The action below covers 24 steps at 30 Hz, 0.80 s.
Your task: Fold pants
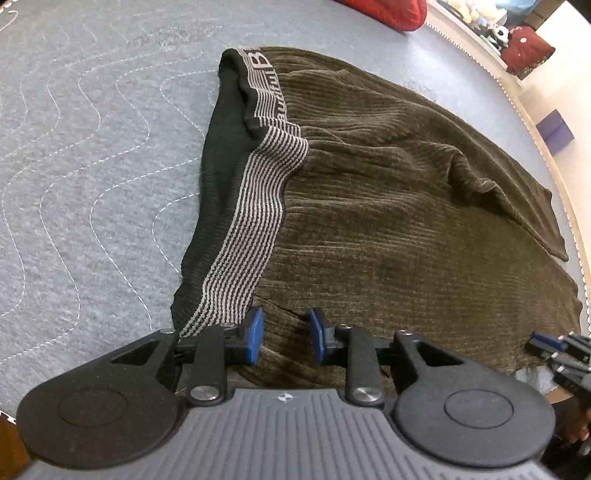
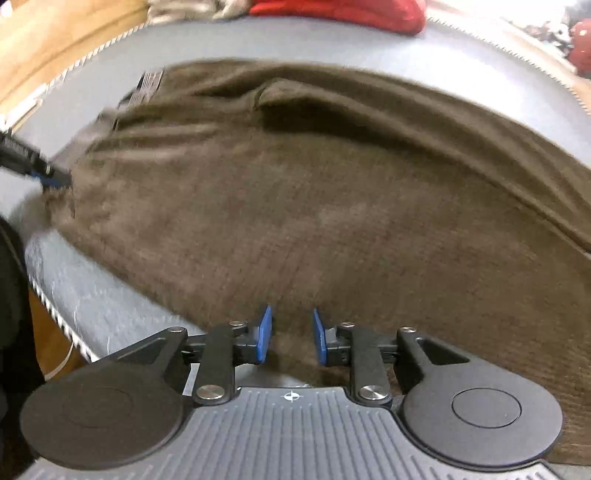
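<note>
Dark olive-brown ribbed pants (image 1: 406,206) lie spread on a blue-grey quilted mat (image 1: 81,155). Their striped grey-and-black waistband (image 1: 255,221) runs along the left side, partly turned over. My left gripper (image 1: 284,336) is open, its blue pads just over the near edge of the pants beside the waistband. In the right wrist view the pants (image 2: 332,206) fill the frame, blurred. My right gripper (image 2: 291,338) is open over the near edge of the fabric. The left gripper also shows at the left of the right wrist view (image 2: 40,166), and the right gripper at the right of the left wrist view (image 1: 554,350).
A red cushion (image 1: 391,13) lies at the far edge of the mat. Soft toys and a dark red bag (image 1: 528,48) sit beyond the mat at upper right, with a purple box (image 1: 554,129) on the floor. The mat's zigzag edge (image 2: 55,314) and wooden floor show at left.
</note>
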Available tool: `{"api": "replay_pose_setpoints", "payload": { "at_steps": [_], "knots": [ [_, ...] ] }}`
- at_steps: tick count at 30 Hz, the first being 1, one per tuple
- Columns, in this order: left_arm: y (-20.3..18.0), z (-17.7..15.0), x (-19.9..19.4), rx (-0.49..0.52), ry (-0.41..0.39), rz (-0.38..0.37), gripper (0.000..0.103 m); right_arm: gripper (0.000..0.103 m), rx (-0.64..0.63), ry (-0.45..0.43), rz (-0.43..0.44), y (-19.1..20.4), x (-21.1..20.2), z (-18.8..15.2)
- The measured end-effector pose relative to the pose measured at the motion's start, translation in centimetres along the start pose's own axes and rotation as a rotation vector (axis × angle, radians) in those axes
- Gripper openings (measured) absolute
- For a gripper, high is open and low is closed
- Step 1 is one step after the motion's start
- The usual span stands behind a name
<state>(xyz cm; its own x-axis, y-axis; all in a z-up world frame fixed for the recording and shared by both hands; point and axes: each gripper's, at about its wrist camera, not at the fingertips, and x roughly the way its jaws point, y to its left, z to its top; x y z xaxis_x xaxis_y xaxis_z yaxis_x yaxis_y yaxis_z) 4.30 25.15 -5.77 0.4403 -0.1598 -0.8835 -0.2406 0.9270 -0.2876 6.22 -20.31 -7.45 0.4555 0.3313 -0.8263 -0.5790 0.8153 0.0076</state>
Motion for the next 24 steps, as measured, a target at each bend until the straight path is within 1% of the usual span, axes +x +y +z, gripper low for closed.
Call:
{"api": "replay_pose_setpoints", "payload": {
  "at_steps": [2, 4, 6, 8, 10, 13, 14, 16, 18, 19, 21, 22, 24],
  "knots": [
    [0.1, 0.0, 0.0, -0.009, -0.001, -0.003, 0.031, 0.026, 0.046, -0.074, -0.004, -1.0, -1.4, 0.6],
    [0.3, 0.0, -0.3, -0.012, -0.001, -0.002, 0.031, 0.026, 0.119, -0.157, -0.002, -2.7, -3.2, 1.7],
    [0.0, 0.0, 0.0, -0.001, 0.0, 0.007, 0.031, 0.026, 0.169, -0.221, -0.019, -4.3, -5.0, 2.8],
    [-0.3, 0.0, 0.1, 0.006, -0.001, 0.01, 0.032, 0.026, 0.223, -0.285, -0.032, -6.1, -7.5, 4.5],
    [-0.3, 0.0, 0.1, 0.007, -0.002, 0.009, 0.033, 0.026, 0.284, -0.359, -0.024, -8.0, -10.4, 6.3],
    [-0.2, 0.0, 0.2, 0.01, -0.003, 0.01, 0.033, 0.027, 0.323, -0.477, -0.046, -10.4, -14.7, 9.2],
    [-0.3, 0.0, 0.2, 0.014, -0.002, 0.012, 0.033, 0.03, 0.321, -0.514, -0.062, -11.1, -15.7, 10.1],
    [-0.4, 0.0, 0.2, 0.026, -0.001, 0.018, 0.033, 0.038, 0.308, -0.58, -0.082, -12.6, -17.1, 11.8],
    [-0.5, 0.0, 0.2, 0.04, -0.004, 0.027, 0.033, 0.046, 0.291, -0.622, -0.104, -13.9, -17.0, 12.6],
    [-0.7, -0.1, 0.1, 0.048, -0.007, 0.034, 0.033, 0.046, 0.288, -0.625, -0.122, -14.5, -16.3, 12.7],
    [-1.0, -0.2, 0.0, 0.061, -0.018, 0.05, 0.032, 0.046, 0.309, -0.6, -0.147, -15.8, -13.7, 12.4],
    [-1.2, -0.2, -0.1, 0.071, -0.024, 0.058, 0.032, 0.045, 0.336, -0.564, -0.146, -16.6, -11.9, 11.8],
    [-1.6, -0.2, -0.1, 0.091, -0.037, 0.08, 0.032, 0.042, 0.424, -0.412, -0.164, -17.7, -8.9, 11.8]
  ]
}}
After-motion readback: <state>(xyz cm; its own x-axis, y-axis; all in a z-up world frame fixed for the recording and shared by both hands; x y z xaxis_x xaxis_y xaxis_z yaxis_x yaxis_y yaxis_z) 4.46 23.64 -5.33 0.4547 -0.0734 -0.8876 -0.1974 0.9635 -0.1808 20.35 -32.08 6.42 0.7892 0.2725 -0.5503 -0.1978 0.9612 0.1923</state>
